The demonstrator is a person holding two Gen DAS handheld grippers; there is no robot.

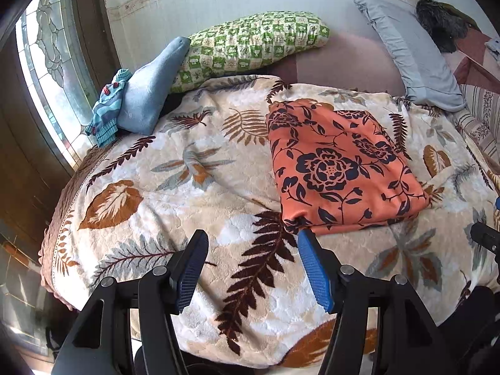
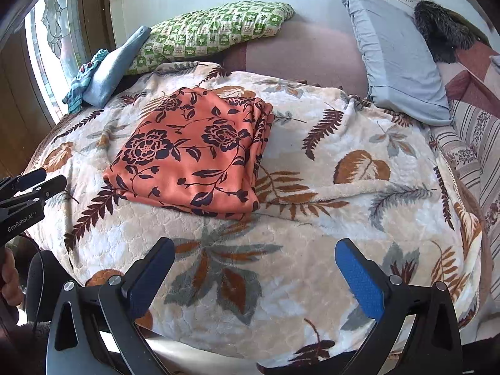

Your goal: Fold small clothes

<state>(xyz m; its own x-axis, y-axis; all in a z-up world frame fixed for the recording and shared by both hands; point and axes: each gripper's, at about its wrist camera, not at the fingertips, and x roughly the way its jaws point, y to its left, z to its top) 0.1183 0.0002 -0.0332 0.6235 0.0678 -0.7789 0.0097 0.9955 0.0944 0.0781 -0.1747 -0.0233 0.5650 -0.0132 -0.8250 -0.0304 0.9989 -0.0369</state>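
Note:
An orange garment with dark navy flowers (image 1: 340,165) lies folded into a flat rectangle on the leaf-patterned blanket (image 1: 187,187). It also shows in the right wrist view (image 2: 197,156), left of centre. My left gripper (image 1: 253,265) is open and empty, just in front of the garment's near edge, with its right blue pad close to the near left corner. My right gripper (image 2: 256,272) is open and empty, above bare blanket (image 2: 312,218) in front of and right of the garment. The left gripper shows at the left edge of the right wrist view (image 2: 34,184).
A green checked pillow (image 1: 253,43) and a grey-blue pillow (image 1: 415,53) lie at the bed's head. A light blue cloth (image 1: 150,90) and a striped blue garment (image 1: 107,106) sit at the far left by the window (image 1: 50,72). A dark furry item (image 1: 443,22) lies at the far right.

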